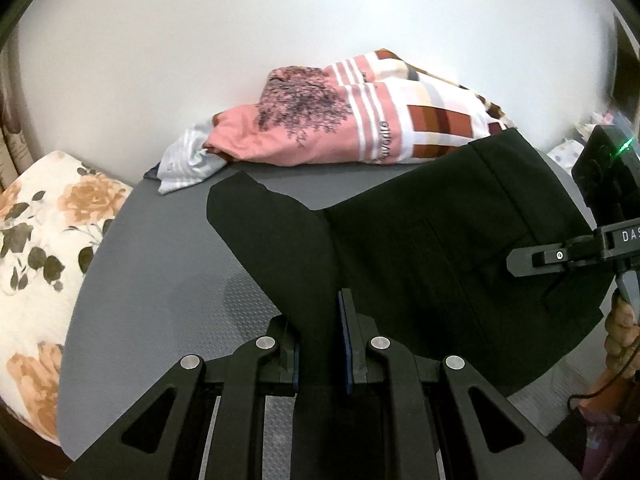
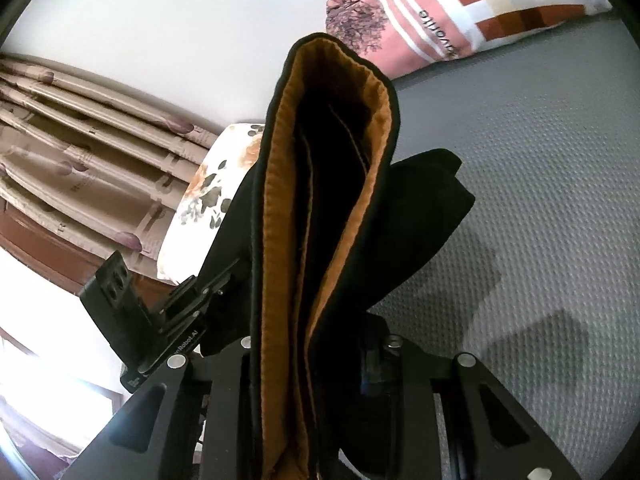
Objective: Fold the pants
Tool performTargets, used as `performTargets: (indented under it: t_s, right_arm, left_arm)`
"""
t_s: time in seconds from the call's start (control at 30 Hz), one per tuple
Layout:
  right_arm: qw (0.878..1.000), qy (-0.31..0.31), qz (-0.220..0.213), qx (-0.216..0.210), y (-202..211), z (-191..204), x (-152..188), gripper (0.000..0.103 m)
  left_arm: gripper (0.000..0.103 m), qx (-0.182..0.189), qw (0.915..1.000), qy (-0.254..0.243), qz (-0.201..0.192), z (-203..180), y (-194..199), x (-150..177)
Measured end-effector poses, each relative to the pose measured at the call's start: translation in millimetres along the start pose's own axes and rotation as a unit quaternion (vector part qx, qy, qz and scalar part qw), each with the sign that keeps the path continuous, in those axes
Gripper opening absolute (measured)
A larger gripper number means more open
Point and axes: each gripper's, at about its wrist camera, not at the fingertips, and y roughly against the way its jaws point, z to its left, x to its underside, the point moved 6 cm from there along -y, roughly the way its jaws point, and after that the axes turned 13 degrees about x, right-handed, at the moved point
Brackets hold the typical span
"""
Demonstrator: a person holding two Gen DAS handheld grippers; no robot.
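1. Left claw (image 1: 318, 344): fingers drawn in on a fold of the black pants (image 1: 420, 248), with fabric running between the blue-edged pads. The gap is narrow, so I judge it clamped on the cloth.
2. Right claw (image 2: 320, 360): the waistband end of the pants passes straight up between its fingers. Cloth hides the pads, but the band stands upright out of it, so I judge it gripped.
3. In the left wrist view the right claw (image 1: 560, 258) sits at the far right edge of the pants, well apart from the left claw.
4. Pants location: held off the grey textured bench (image 1: 168, 300), spread between the two claws, one corner trailing toward the bench.
5. Pants appearance: black outer cloth with a pocket seam showing; an orange-brown lining (image 2: 280, 240) runs inside the waistband, and several layers lie stacked together there.
6. Progress (judgement): the layers at the waistband suggest the legs are already doubled together. The garment is in the air, not laid flat. Remaining: lay it down, then fold it across its length.
7. Surroundings: a pink patterned cloth (image 1: 352, 120) lies at the back of the bench; a floral cushion (image 1: 44, 240) lies to the left.
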Motion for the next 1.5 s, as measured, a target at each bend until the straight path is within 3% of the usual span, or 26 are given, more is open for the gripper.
performTargets:
  t_s: [0.87,1.33,1.5]
  right_arm:
    - [1.0,0.008,0.001,-0.02,-107,31,-114,0.024]
    - [0.999,-0.044,0.006,-0.024,-140,9,-130,0.024]
    - [0.998,-0.054,0.007,-0.015,-139,-1,-127,0.024]
  left_arm:
    - [0.015,-0.059,0.9979,0.021,-0.016,133,-70,-65]
    - [0.015,-0.067,0.9968,0.045,0.003,175,-109,-59]
    - [0.021,-0.08,0.9955,0.05,0.009,185,-118,-48]
